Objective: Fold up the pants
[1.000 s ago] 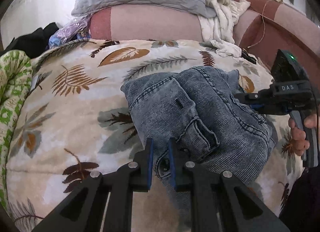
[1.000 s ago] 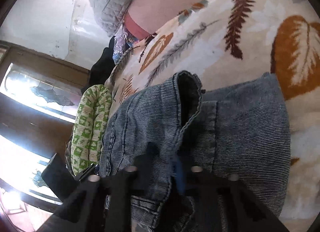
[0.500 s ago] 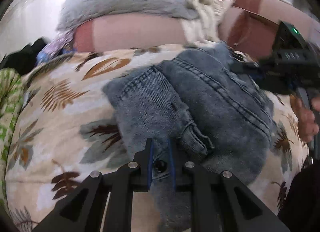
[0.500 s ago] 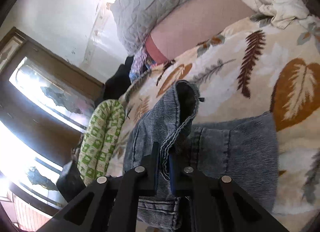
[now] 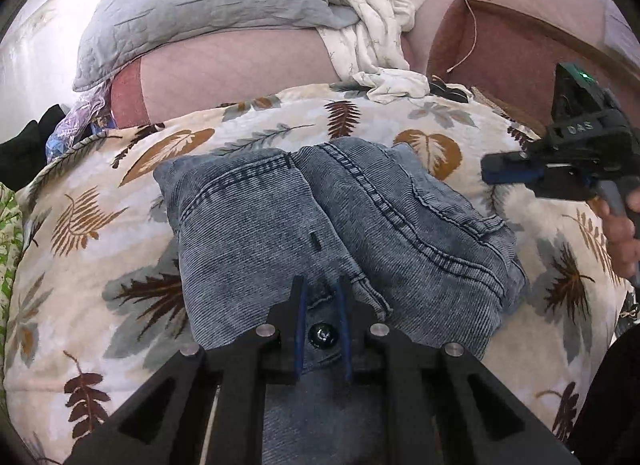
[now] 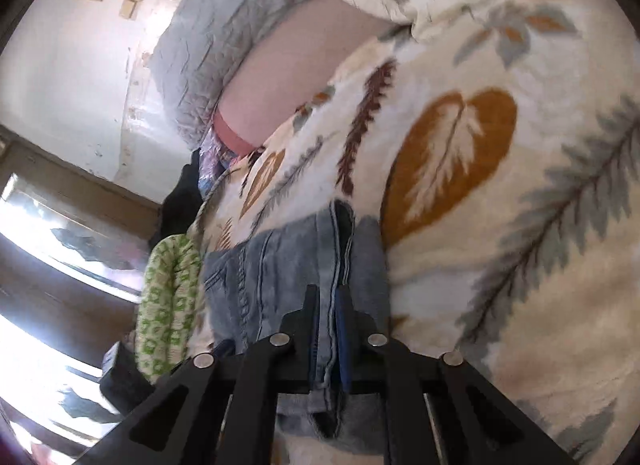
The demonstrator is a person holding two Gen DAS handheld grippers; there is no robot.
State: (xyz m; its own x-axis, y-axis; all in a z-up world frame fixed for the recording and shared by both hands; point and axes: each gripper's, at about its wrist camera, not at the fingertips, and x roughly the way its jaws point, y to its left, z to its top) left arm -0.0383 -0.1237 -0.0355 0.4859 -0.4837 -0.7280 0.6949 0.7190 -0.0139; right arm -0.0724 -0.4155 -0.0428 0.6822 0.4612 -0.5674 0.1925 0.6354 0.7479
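Blue denim pants (image 5: pixel 328 225) lie folded in a compact bundle on a leaf-print blanket (image 5: pixel 120 193). My left gripper (image 5: pixel 322 293) is shut on the near waistband edge, with the metal button (image 5: pixel 322 335) between its fingers. In the right wrist view, my right gripper (image 6: pixel 326 301) is shut on a folded edge of the pants (image 6: pixel 280 265). In the left wrist view the right gripper (image 5: pixel 516 175) appears at the far right, above the blanket, just right of the bundle.
A grey quilted pillow (image 5: pixel 208 13) and crumpled white cloth (image 5: pixel 368 25) lie at the back on a pink sofa (image 5: pixel 520 37). A green patterned cloth (image 6: pixel 168 297) lies at the left edge. A window (image 6: pixel 48 225) stands beyond.
The raised denim flap has been laid down onto the bundle, which now lies flatter. My right gripper has moved right and away from the bundle's middle. My left gripper keeps its grip.
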